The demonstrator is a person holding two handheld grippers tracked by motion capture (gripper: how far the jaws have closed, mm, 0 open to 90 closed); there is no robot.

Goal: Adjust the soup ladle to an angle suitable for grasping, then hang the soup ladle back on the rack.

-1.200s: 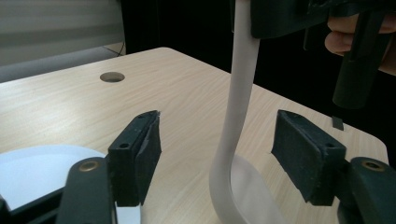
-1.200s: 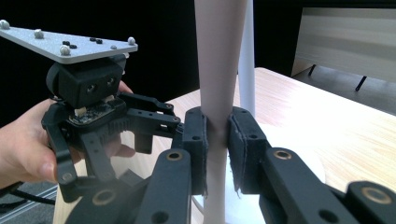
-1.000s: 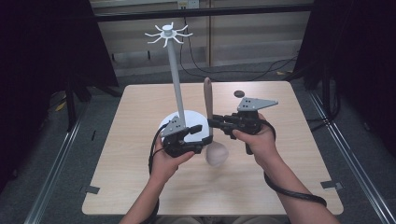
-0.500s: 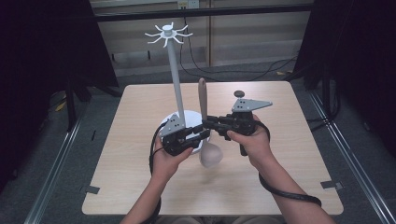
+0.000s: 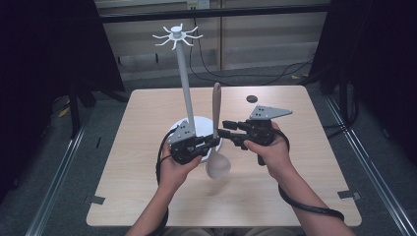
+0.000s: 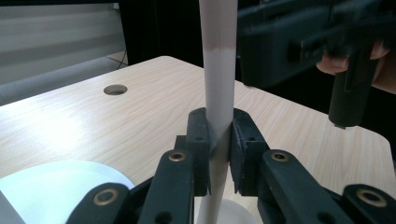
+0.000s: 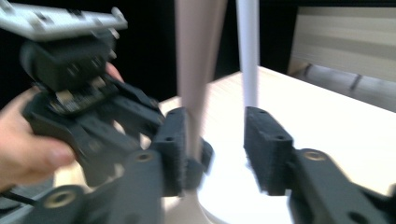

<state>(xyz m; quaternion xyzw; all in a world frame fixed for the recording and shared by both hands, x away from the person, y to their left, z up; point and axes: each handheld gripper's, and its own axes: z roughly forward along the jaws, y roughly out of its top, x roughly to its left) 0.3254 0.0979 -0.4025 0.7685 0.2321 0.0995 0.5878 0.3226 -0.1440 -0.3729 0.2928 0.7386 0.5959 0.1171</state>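
spoon (image 5: 217, 142), wooden and pale, stands upright above the surface (image 5: 147, 196) with its bowl down and its handle pointing up, just to the right of the white stand (image 5: 185, 83) in the high view. left gripper (image 5: 212, 142) has its fingers (image 6: 198, 135) pinched on the handle just above the bowl; in the left gripper view both pads press against the shaft from either side, having just been closing on it. right gripper (image 5: 223, 129) reaches in from the other side at nearly the same height, a little higher on the handle. its fingers (image 7: 268, 149) are spread, having just been opening: in the right gripper view the handle sits against one finger while the other stands apart from it with a clear gap. the stand's round base (image 5: 199, 125) rests on the surface right behind the spoon, its pole rising to a ring of hooks (image 5: 176, 37). a small dark hole (image 5: 252, 98) lies in the surface farther back.
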